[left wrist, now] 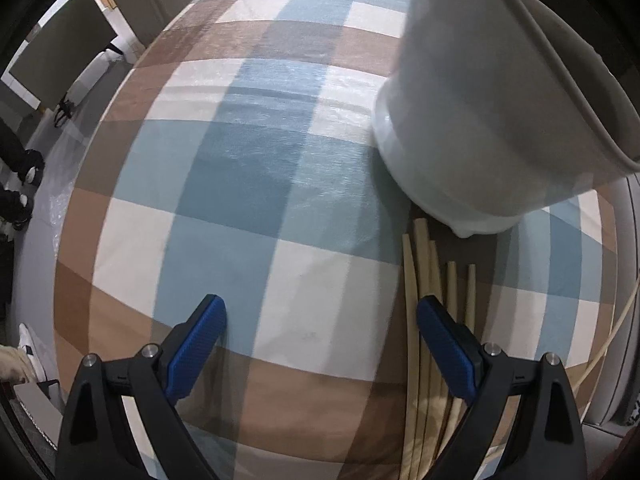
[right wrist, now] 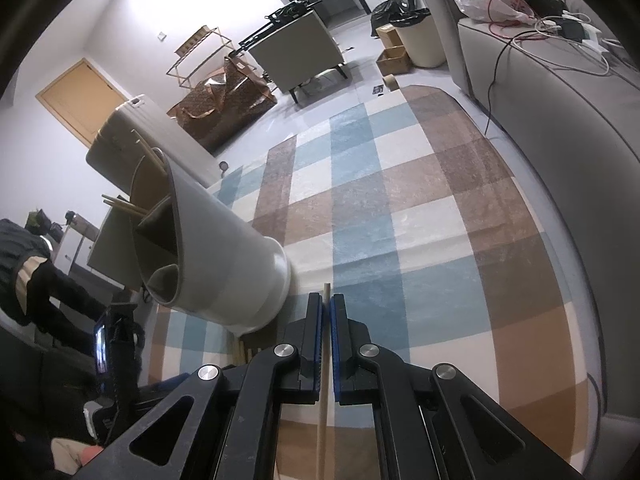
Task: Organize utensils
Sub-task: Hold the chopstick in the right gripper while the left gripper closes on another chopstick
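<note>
A white utensil holder (left wrist: pixel 472 112) stands on the checked rug (left wrist: pixel 256 168), up and to the right of my left gripper (left wrist: pixel 320 320). Several pale wooden chopsticks (left wrist: pixel 428 280) lie on the rug below the holder, and one runs under the right pad. The left gripper is open and points down at the rug with nothing between its blue pads. In the right wrist view the holder (right wrist: pixel 224 248) stands to the left with chopsticks sticking out of its divided top. My right gripper (right wrist: pixel 326 304) is shut on a single chopstick (right wrist: pixel 322 408), whose tip pokes out past the fingertips.
A grey sofa (right wrist: pixel 560 112) with a plastic bag and cables borders the rug on the right. A beige suitcase (right wrist: pixel 132 132), brown bags and a chair (right wrist: pixel 300 52) stand beyond the rug. A person's dark sleeve (right wrist: pixel 36 284) shows at the left.
</note>
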